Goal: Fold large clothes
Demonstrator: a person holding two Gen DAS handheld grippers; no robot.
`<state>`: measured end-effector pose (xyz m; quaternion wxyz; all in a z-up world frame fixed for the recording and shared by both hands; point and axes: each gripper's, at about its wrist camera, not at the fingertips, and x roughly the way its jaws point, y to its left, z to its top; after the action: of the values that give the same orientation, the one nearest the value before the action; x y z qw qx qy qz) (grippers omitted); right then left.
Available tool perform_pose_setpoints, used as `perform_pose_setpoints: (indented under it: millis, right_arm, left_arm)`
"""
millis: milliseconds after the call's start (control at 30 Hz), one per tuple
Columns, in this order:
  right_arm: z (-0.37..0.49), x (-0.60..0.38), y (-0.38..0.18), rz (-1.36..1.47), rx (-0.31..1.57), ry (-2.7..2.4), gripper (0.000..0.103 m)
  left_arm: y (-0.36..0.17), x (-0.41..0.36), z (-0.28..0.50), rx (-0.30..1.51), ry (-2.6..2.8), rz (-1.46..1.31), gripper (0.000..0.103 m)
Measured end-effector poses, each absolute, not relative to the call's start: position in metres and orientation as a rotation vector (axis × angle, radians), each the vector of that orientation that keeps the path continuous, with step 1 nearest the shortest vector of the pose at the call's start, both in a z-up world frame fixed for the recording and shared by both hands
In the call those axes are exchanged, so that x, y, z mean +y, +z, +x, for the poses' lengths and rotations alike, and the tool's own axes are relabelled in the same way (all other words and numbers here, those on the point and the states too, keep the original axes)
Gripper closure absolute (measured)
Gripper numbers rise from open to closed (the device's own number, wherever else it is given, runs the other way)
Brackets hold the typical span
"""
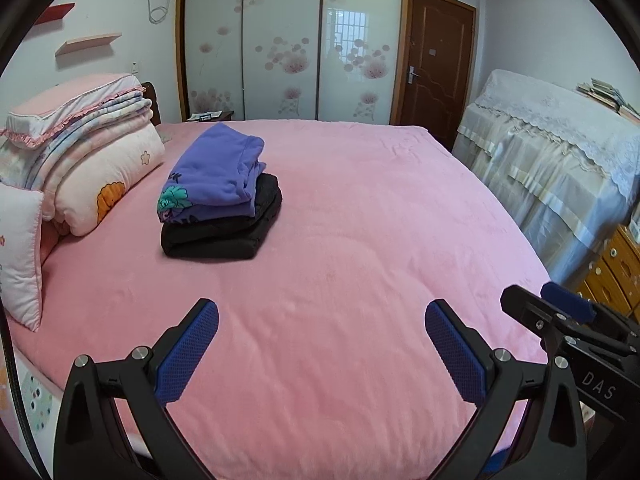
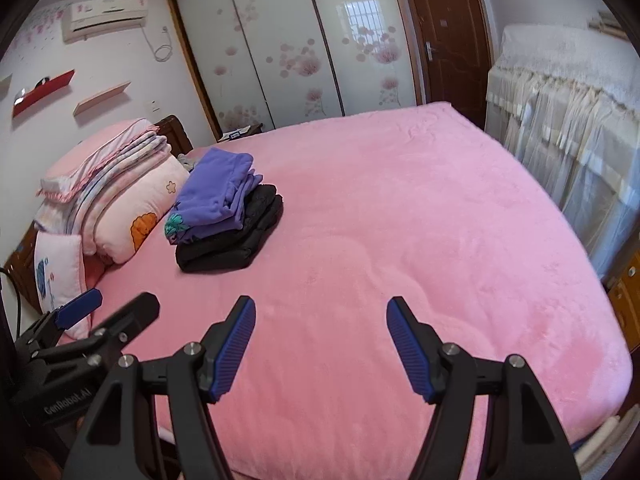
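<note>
Hovering spread left gripper (image 1: 322, 322), right gripper (image 2: 321, 318), black garment (image 1: 224, 232) half-hidden under purple garment (image 1: 216, 178)

Left hand-held gripper (image 1: 322, 312): jaws spread wide, nothing btw them. Blue textured pads (image 1: 188, 350) face inward on black fingers, tips pointing fwd & slightly down. Held low, roughly level.

Right hand-held gripper (image 2: 321, 310): also wide apart, empty, blue ribbed pads (image 2: 236, 346) angled inward. View tilted a bit, so this one is rolled somewhat vs. the left.

Both sit side by side, near each other but not touching: right one shows at the right edge of the left wrist view (image 1: 560, 308), left one at the left edge of the right wrist view (image 2: 108, 310). Person's hands and arms not visible.
</note>
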<state>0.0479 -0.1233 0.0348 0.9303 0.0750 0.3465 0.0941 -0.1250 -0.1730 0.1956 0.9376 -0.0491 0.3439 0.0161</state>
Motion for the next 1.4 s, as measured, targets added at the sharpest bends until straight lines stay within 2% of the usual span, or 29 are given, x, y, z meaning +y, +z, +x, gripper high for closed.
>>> perform_pose_setpoints:
  millis: [567,1400]
  right_arm:
    - [-0.015,-0.115,0.038,0.076,0.674,0.182,0.035]
    - [-0.03,-0.105,0.028,0.046,0.665,0.183,0.035]
  left_arm:
    - [0.195,-0.173,-0.18,0.678,0.066,-0.11,0.0]
    - [0.179,-0.176,-0.193,0.72,0.113,-0.072,0.001]
